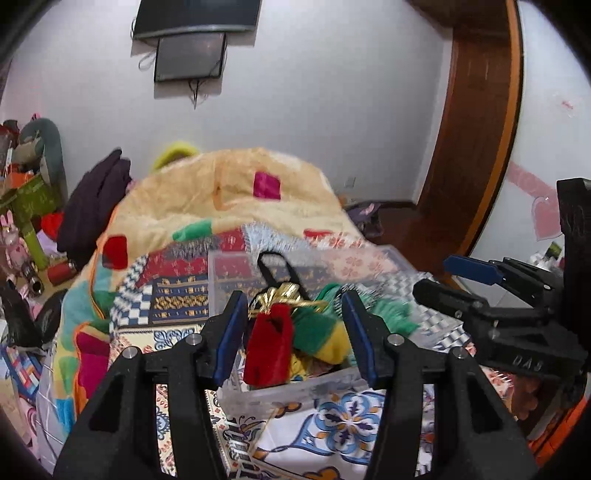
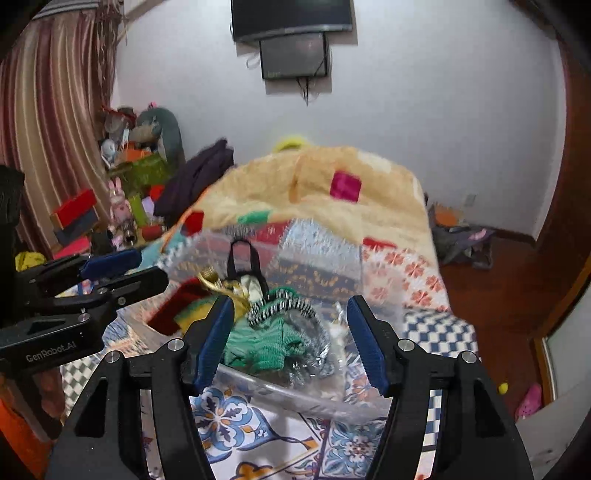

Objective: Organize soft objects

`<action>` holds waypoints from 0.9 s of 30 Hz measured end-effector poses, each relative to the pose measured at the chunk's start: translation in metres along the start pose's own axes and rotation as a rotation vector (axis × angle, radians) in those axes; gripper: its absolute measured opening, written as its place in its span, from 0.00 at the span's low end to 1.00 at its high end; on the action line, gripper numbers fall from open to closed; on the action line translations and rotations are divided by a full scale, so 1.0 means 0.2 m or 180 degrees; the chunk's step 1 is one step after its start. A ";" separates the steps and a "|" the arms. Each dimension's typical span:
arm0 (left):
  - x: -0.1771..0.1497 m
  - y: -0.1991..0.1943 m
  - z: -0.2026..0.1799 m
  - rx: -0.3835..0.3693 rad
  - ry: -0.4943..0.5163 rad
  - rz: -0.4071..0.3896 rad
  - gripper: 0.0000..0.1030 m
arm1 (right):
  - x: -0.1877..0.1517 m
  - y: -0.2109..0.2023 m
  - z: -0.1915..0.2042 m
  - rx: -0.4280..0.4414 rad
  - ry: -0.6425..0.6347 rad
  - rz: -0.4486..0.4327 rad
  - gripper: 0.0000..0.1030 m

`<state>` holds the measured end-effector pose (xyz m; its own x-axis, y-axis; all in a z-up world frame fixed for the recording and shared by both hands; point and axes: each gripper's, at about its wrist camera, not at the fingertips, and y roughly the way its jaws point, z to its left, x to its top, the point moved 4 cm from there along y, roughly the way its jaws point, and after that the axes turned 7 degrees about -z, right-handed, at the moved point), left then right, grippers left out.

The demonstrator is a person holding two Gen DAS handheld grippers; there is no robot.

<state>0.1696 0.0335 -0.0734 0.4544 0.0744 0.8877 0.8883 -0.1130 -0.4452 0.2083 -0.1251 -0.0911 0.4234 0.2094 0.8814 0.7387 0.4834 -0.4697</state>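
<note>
A clear plastic box (image 1: 295, 387) stands on the patterned bed cover, also in the right wrist view (image 2: 295, 398). It holds soft items: a red cloth piece (image 1: 267, 350), a green and yellow knit (image 1: 317, 332), a green knit (image 2: 258, 347), silver tinsel (image 2: 310, 358), a gold bow (image 1: 280, 295) and a black bag handle (image 1: 277, 266). My left gripper (image 1: 295, 332) is open and empty, jaws on either side of the red and green cloth just above the box. My right gripper (image 2: 291, 339) is open and empty over the green knit and tinsel.
A beige blanket (image 1: 229, 199) with coloured squares is heaped behind the box. Dark clothing (image 1: 96, 199) lies at its left. Toys and boxes (image 2: 125, 177) crowd the left floor. A wooden door (image 1: 476, 129) is at the right. A TV (image 2: 291, 18) hangs on the wall.
</note>
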 end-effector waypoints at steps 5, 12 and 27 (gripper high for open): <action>0.08 -0.19 -0.05 -0.0065 0.0022 -0.0290 0.58 | 0.11 -0.23 0.03 0.0017 -0.0022 -0.0353 0.63; 0.13 -0.46 -0.14 -0.0060 0.0076 -0.0700 0.78 | 0.15 -0.45 0.08 0.0031 0.0006 -0.0711 0.80; 0.09 -0.64 -0.19 -0.0053 0.0112 -0.1003 0.96 | 0.07 -0.61 0.12 0.0005 -0.0049 -0.1104 1.00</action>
<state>0.0621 0.0112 0.0044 0.1540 0.0742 0.9853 0.9836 -0.1060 -0.1458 0.1120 -0.1612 -0.0197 0.1393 0.0451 0.9892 0.8364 0.5294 -0.1419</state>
